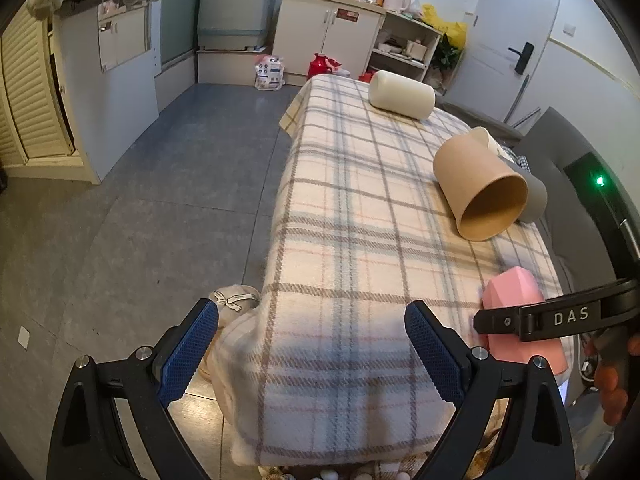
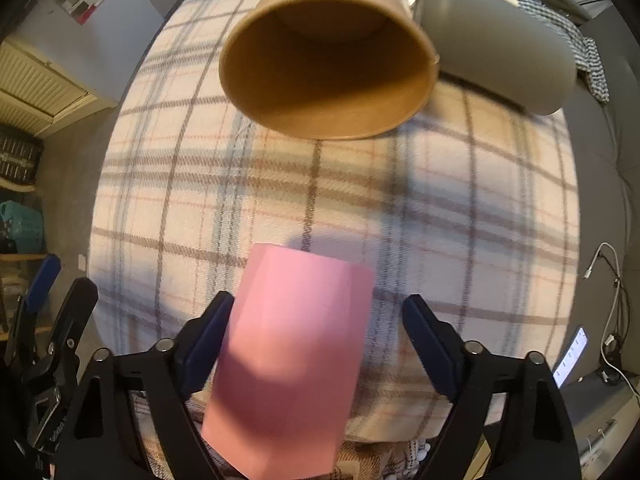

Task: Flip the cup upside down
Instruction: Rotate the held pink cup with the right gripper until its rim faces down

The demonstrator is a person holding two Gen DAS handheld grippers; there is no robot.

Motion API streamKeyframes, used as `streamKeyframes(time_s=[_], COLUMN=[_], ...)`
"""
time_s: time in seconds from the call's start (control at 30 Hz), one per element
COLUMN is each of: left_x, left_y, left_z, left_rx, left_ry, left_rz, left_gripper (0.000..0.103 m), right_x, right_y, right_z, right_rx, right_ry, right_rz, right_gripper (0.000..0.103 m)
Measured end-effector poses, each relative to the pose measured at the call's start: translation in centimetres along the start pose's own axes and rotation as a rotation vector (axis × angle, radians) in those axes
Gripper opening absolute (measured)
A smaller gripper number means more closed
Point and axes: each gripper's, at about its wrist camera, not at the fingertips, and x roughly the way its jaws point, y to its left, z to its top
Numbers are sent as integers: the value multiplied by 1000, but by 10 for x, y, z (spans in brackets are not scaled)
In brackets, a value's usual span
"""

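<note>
The right gripper stood open astride the pink faceted cup at the table's near edge, seemingly untouched; closing off-centre could knock it off the plaid tablecloth

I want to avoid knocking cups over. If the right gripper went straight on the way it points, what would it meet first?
The pink cup, already between the open right gripper fingers. Beyond it, probably the brown cup.

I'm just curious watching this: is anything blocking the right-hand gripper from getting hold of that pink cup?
Nothing visible. The pink cup already sits between the open right gripper fingers; the brown cup lies farther away.
</note>
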Motion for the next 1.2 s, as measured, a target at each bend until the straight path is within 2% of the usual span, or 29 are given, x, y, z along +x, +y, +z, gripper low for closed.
streamKeyframes(time_s=[0.1, 0.17, 0.43, 0.73, 0.93, 1.03, 1.1, 1.2], left_x=[0, 0, -13, -34, -41, -41, -39, -37], left_y=[-1, -1, -11, -31, -50, -58, -62, -66], left_z=[0, 0, 0, -3, -5, -7, -7, -7], left_rx=[1, 4, 22, 60, 103, 117, 123, 129], left_ry=[0, 1, -25, -61, -73, -67, -65, -63], left_rz=[-2, 0, 21, 41, 57, 60, 64, 75], left_gripper=[97, 97, 97, 97, 97, 97, 97, 97], right_x=[2, 2, -19, -70, -107, -114, -113, -108], right_y=[1, 2, 6, 7, 1, 4, 5, -1], right_z=[1, 2, -10, -39, -50, -49, -47, -46], right_rx=[-9, -17, -37, -113, -166, -210, -231, -228], right_ry=[0, -5, -63, -233, -408, -516, -550, -548], right_rz=[-1, 15, 47, 30, 3, -60, -92, -81], right_gripper=[72, 63, 61, 60, 59, 58, 58, 58])
